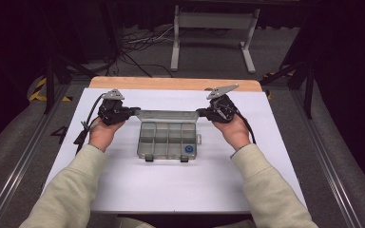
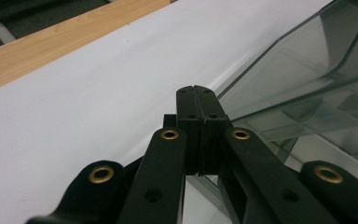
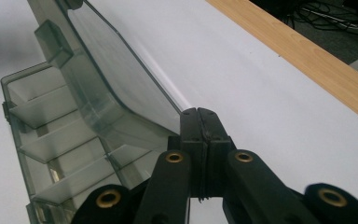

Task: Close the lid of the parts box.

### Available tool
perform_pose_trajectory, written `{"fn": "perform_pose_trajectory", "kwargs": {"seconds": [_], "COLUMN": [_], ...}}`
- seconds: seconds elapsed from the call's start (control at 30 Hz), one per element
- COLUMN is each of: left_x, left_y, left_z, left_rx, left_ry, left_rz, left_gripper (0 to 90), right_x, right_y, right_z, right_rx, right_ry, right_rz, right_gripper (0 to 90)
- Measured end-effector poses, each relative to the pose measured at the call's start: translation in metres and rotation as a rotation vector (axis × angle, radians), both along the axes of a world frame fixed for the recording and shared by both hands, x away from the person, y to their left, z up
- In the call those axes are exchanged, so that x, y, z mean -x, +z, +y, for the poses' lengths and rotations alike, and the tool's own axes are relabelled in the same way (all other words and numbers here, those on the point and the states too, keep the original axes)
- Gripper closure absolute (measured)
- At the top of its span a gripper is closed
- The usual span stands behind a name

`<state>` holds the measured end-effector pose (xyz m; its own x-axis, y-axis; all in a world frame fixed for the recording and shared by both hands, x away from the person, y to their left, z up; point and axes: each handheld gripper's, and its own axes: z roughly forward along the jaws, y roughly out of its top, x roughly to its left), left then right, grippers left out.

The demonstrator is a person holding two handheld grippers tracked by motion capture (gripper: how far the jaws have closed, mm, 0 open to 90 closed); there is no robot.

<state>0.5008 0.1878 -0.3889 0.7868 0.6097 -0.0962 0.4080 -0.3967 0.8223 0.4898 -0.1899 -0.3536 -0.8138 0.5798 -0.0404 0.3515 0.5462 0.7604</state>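
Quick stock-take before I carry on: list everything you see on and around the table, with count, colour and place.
organiser box: one, clear grey plastic, table centre, lid raised at the far side
round part: one, blue, in the box's near right compartment
table: one, white top with a wooden strip along the far edge
metal frame: one, light grey, on the floor beyond the table
cables: several, dark, on the floor behind
left gripper: one, black, jaws shut, at the lid's left end
right gripper: one, black, jaws shut, at the lid's right end
sleeves: two, cream
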Motion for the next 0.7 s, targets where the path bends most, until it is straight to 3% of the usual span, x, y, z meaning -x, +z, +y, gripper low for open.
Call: {"fn": "perform_pose_trajectory", "kwargs": {"seconds": [0.47, 0.7], "left_x": [0.014, 0.026], "left_y": [-0.006, -0.001], "left_z": [0.0, 0.003], "left_rx": [-0.001, -0.02], "left_ry": [-0.057, -0.151], "left_rz": [0.039, 0.087], "left_gripper": [89.5, 89.4], "right_x": [0.013, 0.025], "right_y": [-0.009, -0.012], "right_z": [0.006, 0.011], "right_rx": [-0.003, 0.027], "right_ry": [0.06, 0.12], "right_rz": [0.037, 0.086], "right_gripper": [90.0, 90.0]}}
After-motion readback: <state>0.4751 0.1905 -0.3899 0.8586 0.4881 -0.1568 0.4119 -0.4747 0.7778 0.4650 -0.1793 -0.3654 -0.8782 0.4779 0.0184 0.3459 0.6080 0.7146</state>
